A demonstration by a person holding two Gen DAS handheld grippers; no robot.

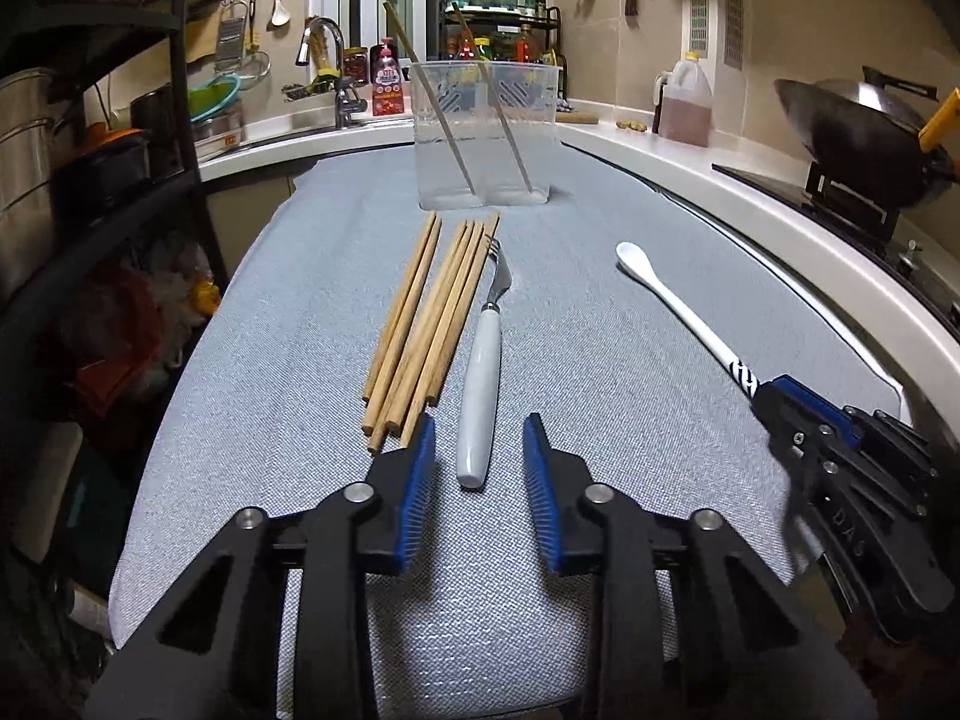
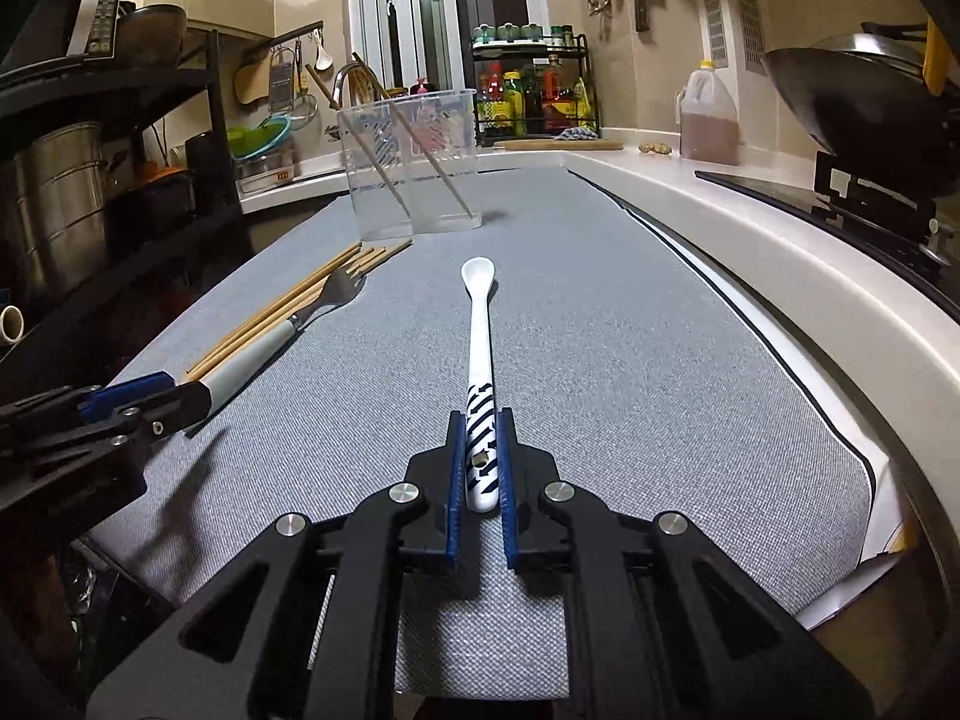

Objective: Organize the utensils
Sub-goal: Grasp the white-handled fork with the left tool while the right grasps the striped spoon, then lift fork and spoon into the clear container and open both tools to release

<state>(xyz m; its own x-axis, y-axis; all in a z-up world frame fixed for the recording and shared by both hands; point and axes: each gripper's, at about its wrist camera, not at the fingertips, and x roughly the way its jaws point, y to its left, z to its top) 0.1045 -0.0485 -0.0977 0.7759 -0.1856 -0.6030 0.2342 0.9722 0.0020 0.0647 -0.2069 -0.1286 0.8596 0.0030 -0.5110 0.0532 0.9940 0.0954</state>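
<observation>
Left wrist view has the desk [image 1: 600, 312] under a grey cloth filling most of the frame, and everything here sits relative to the clear plastic holder [image 1: 486, 132] at the far end of it. Two chopsticks are already leaning inside the holder, so I'd say the job is started but mostly still to do. In front of the holder a bunch of loose chopsticks [image 1: 420, 324] lies flat on the cloth, with a white-handled fork [image 1: 480, 384] just beside them on the side away from the dish rack. Further over on that same side, well apart from the holder, is the white spoon [image 2: 480, 324].

The left claw [image 1: 480, 450] is partly open with the fork's handle end sitting between its blue pads, but there's a gap on both sides, so no grip yet. The right claw [image 2: 481, 444] is clamped tight on the spoon's striped handle, spoon lying flat on the cloth.

So: fork, spoon and the loose chopsticks are all left to go in.
</observation>
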